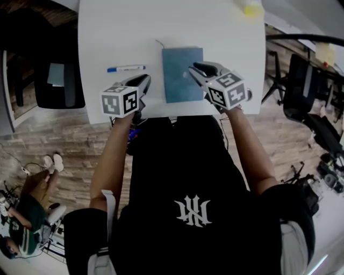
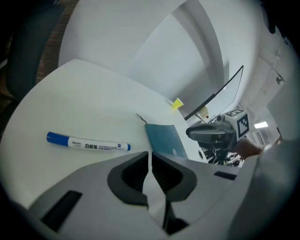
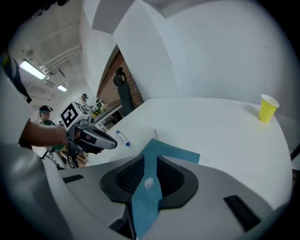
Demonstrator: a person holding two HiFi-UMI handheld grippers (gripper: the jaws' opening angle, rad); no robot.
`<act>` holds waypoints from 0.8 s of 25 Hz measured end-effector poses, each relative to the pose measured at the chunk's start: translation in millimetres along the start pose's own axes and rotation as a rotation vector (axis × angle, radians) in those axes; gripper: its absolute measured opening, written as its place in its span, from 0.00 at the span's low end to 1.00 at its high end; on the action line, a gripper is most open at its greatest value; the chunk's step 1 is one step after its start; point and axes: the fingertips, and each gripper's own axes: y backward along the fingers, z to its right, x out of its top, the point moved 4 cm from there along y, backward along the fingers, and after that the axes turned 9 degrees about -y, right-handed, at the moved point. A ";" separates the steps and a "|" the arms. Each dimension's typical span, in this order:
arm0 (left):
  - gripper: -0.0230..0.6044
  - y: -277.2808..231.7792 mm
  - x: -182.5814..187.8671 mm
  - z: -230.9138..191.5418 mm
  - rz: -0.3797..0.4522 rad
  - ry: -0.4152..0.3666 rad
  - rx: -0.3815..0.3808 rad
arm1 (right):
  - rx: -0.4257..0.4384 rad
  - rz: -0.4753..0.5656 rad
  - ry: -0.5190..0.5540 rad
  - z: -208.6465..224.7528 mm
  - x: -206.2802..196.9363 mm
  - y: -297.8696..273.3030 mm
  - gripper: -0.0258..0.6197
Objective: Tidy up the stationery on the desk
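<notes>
A white desk (image 1: 134,27) carries a teal notebook (image 1: 180,70) lying flat and shut, with a thin bookmark string at its far left corner. Left of it lies a white marker pen with a blue cap (image 1: 125,69) (image 2: 89,143). My right gripper (image 1: 191,71) (image 3: 150,157) hovers over the notebook's right edge. It is open, and the teal cover (image 3: 176,152) shows through the gap. My left gripper (image 1: 146,79) (image 2: 150,154) hangs above the bare desk between the pen and the notebook (image 2: 163,138). Its jaws are shut with nothing in them.
A yellow paper cup (image 1: 251,8) (image 3: 267,108) stands at the desk's far right corner. The desk's near edge runs just behind both grippers. A black chair (image 1: 59,80) stands at the left, office chairs (image 1: 301,86) at the right, and a seated person (image 1: 24,215) on the floor side, lower left.
</notes>
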 end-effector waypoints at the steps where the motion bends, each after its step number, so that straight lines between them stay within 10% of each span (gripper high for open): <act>1: 0.07 3.7 0.4 -2.5 0.014 0.011 -0.001 | 0.013 -0.001 0.016 -5.6 4.9 -4.1 0.20; 20: 0.04 61.9 -7.6 -57.0 0.194 0.125 0.000 | 0.191 -0.058 0.368 -125.9 64.4 -92.4 0.22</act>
